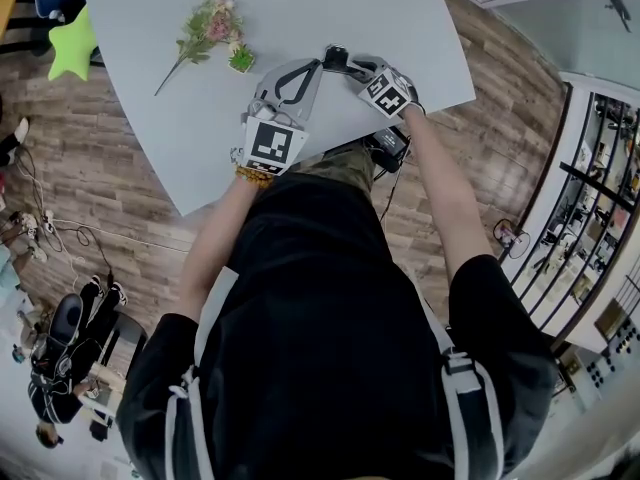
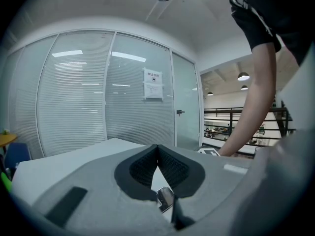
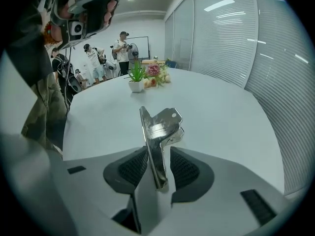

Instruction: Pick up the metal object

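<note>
The metal object is a shiny spring clip (image 3: 160,124). In the right gripper view it stands on edge on the pale table (image 3: 226,112), between the jaws of my right gripper (image 3: 160,154). Those jaws are spread wide. The clip's flat plate lies close to the left pad (image 3: 135,168), and a gap shows on the other side. My left gripper (image 2: 157,154) is shut with nothing between its pads and points almost level over the table. In the head view both grippers, left (image 1: 298,74) and right (image 1: 338,60), meet near the table's front edge; the clip is hidden there.
A spray of pink flowers (image 1: 208,26) and a small potted plant (image 1: 241,59) lie on the table (image 1: 300,8) left of the grippers. The same plant (image 3: 136,77) is beyond the clip. A green star-shaped thing (image 1: 72,46) is off the table's left corner. People stand far back.
</note>
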Available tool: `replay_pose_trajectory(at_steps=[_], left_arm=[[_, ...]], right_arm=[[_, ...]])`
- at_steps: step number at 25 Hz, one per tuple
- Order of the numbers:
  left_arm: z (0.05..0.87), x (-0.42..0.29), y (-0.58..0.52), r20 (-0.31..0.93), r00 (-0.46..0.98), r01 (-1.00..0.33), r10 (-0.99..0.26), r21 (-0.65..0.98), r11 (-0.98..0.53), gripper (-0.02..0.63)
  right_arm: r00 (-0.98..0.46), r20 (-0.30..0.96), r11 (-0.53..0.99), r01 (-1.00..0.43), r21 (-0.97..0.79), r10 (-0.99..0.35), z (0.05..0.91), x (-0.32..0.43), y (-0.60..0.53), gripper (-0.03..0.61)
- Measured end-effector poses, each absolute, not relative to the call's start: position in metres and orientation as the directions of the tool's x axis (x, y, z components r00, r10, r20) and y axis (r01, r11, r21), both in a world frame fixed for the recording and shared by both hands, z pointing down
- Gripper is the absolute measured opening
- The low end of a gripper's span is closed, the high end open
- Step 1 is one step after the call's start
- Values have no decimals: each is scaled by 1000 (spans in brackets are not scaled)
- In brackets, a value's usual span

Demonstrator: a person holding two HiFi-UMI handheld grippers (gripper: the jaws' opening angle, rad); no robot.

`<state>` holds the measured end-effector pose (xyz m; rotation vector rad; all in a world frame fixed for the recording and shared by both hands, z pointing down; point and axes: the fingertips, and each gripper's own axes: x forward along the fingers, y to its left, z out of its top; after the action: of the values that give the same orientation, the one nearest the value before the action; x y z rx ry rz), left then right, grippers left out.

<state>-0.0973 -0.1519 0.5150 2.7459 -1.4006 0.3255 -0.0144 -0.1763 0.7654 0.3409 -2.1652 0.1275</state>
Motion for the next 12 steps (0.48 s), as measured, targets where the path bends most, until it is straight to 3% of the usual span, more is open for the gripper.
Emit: replay_pose_trajectory(at_steps=[12], left_arm=[[518,-99,-150,202,574,-801,-793,-60,-595,5]], right_arm=[[-518,829,944,-326,39,-213,777,-19,-166,112]])
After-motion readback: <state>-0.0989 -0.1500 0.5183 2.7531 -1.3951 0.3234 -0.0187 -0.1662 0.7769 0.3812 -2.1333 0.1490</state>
